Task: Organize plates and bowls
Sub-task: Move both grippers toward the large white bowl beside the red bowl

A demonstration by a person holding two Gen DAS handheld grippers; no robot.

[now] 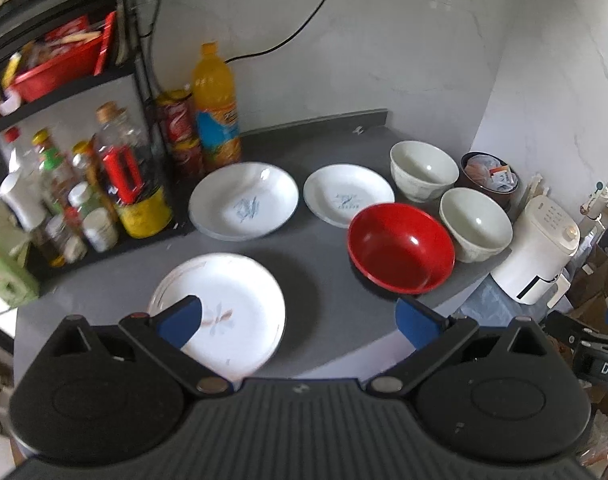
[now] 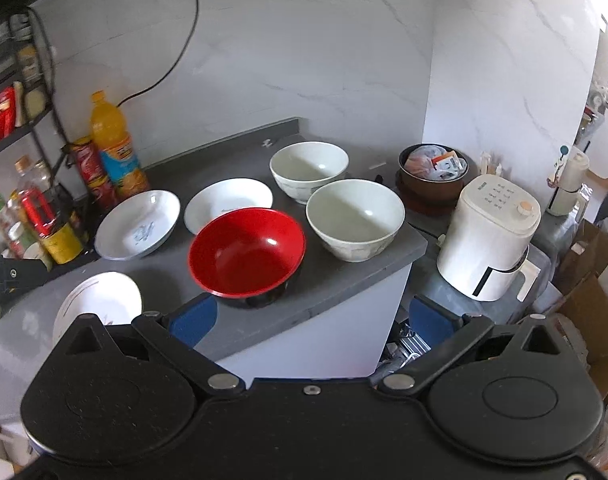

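We are holding our left gripper (image 1: pixel 299 320) spread wide and gripping nothing, hovering above the near plate (image 1: pixel 223 312) on the grey counter (image 1: pixel 328 248). Moving rightward, two more white plates are lying side by side, the larger plate (image 1: pixel 243 204) just beside the bottles (image 1: pixel 103 184) and the smaller plate (image 1: pixel 346 196) touching the red bowl (image 1: pixel 400 254). Further right, two pale bowls (image 2: pixel 356 220) are sitting together near the counter's edge. Our right gripper (image 2: pixel 312 320) is likewise hanging spread and empty, in front of the red bowl.
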